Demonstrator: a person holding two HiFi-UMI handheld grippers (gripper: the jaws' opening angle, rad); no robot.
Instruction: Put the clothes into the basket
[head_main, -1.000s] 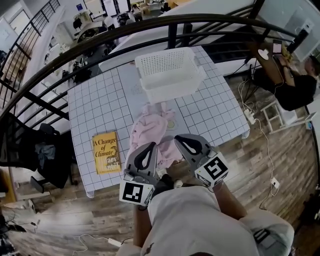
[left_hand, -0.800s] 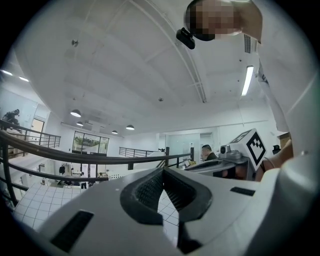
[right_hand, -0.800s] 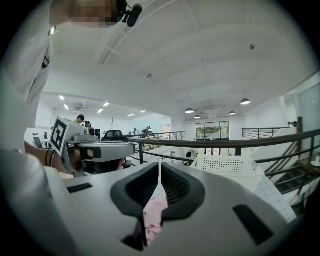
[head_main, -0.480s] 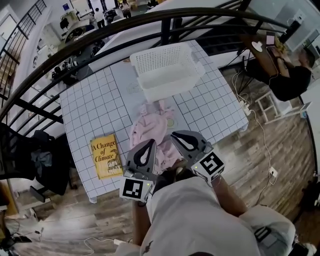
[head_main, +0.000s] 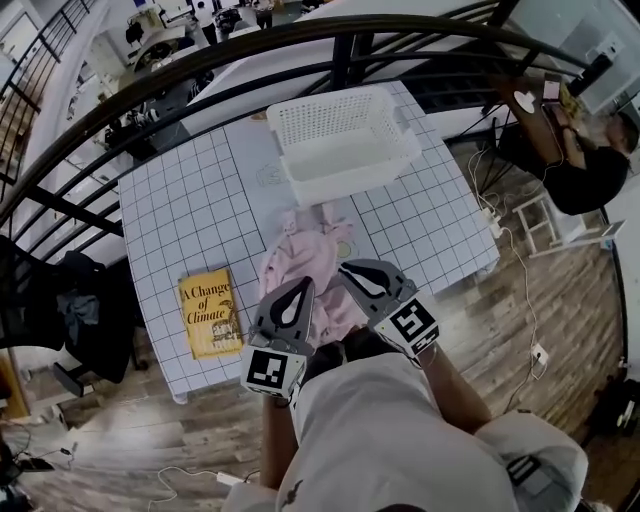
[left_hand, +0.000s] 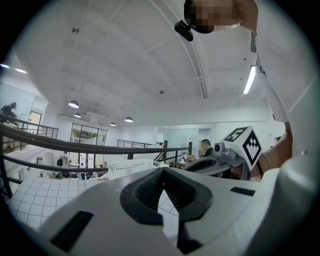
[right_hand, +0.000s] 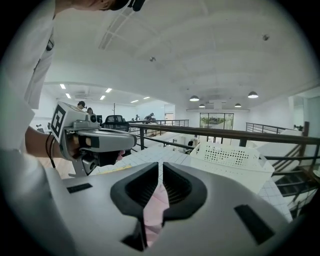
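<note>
Right gripper: my right gripper (right_hand: 160, 167) has its jaws drawn together with only a slit between them. As far as I can tell, nothing is clamped.
Left gripper: my left gripper (left_hand: 162, 172), just beside the right one, is closed too and carries nothing.
Through the slit: the crumpled pink cloth garment (right_hand: 155, 207) shows just beyond and below the right jaws, apart from the pads.
Garment's place: it lies on the white gridded table (head_main: 190, 210) directly ahead of both grippers. Its near end is under their tips and its far end is near the basket.
Basket: the white perforated plastic basket (head_main: 350, 175) stands farther ahead, past the garment. It is upright, and I see no clothes in it.
Off to the left: a yellow paperback book (head_main: 210, 312) lies on the table left of the left gripper. It is no part of the job.
Step in hand: I judge this to be the very start, with the garment not yet picked up.
Next move calls for: parting the jaws, dipping to the cloth and closing on a thick fold. One gripper on each side would probably keep it from trailing. Then I carry it forward over the basket rim.
</note>
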